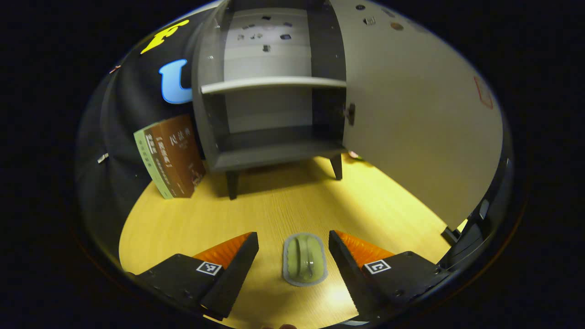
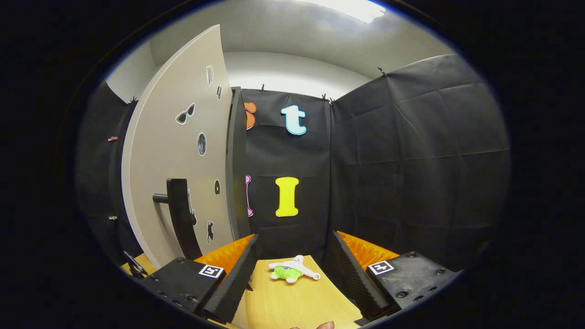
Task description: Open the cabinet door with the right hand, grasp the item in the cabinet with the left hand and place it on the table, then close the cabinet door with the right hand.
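Pale green item (image 1: pixel 305 259) lies on the table (image 1: pixel 274 205) between the left gripper's (image 1: pixel 293 249) wide-open, empty jaws; door (image 2: pixel 173 151) open, right gripper (image 2: pixel 292 256) spread empty, closing remains.

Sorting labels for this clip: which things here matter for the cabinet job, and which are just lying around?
Job: cabinet, its open door, door handle, small oval item on the table, left gripper, right gripper.
Lying about: books, plush toy.
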